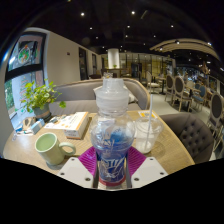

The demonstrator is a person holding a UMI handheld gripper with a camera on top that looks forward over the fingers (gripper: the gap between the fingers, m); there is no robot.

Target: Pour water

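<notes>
gripper: fingers closed on the water bottle, pink pads pressing both its sides.
water bottle: upright, blue label, white cap.
glass: just right of bottle.
green cup: left, on the surface.

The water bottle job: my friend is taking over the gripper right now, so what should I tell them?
Gripper: jaws shut on the water bottle, held upright, cap on.
Things: the clear glass stands on the wooden table just beyond the bottle, to its right. A green cup sits to the left, a book behind it.
Done: bottle is gripped.
Left: the pour. I cannot tell if the glass holds any water yet.
</notes>
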